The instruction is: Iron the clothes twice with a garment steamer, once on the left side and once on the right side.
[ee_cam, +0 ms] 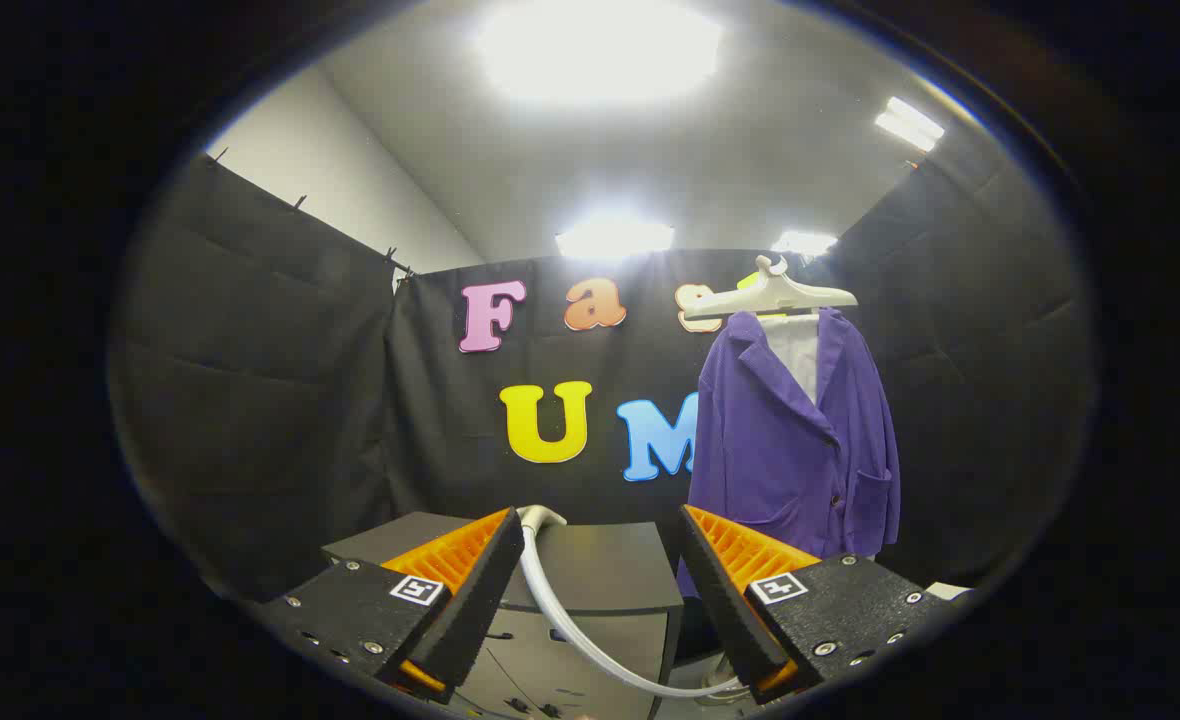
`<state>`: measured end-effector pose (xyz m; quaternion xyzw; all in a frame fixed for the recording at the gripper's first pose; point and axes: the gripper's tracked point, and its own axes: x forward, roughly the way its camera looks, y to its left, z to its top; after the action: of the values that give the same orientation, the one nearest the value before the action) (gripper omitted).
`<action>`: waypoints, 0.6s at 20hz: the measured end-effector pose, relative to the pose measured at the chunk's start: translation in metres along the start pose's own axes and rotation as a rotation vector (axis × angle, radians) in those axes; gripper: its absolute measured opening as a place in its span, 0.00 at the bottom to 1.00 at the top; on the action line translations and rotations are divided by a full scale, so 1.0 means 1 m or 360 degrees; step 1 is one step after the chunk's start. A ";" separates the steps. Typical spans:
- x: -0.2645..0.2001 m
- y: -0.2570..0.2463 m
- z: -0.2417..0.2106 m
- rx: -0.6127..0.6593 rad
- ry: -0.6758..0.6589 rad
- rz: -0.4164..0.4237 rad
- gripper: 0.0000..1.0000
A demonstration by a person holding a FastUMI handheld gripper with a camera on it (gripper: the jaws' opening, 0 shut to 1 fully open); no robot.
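I'm working in a staged recording booth, not a real home: black cloth [280,400] is clipped up as walls on three sides, with a plain white wall [350,190] and bright ceiling panel lights [600,45] showing above it. A purple jacket [795,440] hangs on a white hanger [770,293] against the cloth, beside a dark grey cabinet [590,580].
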<state>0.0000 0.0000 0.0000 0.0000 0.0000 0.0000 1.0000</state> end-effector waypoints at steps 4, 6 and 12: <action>0.009 0.007 0.003 -0.0062 -0.0036 0.0005 0.95; 0.013 0.015 -0.003 -0.0069 -0.0015 0.0011 0.95; 0.018 0.019 -0.025 -0.0123 0.0049 -0.0037 0.95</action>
<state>0.0181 0.0188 -0.0254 -0.0387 0.0153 -0.0118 0.9991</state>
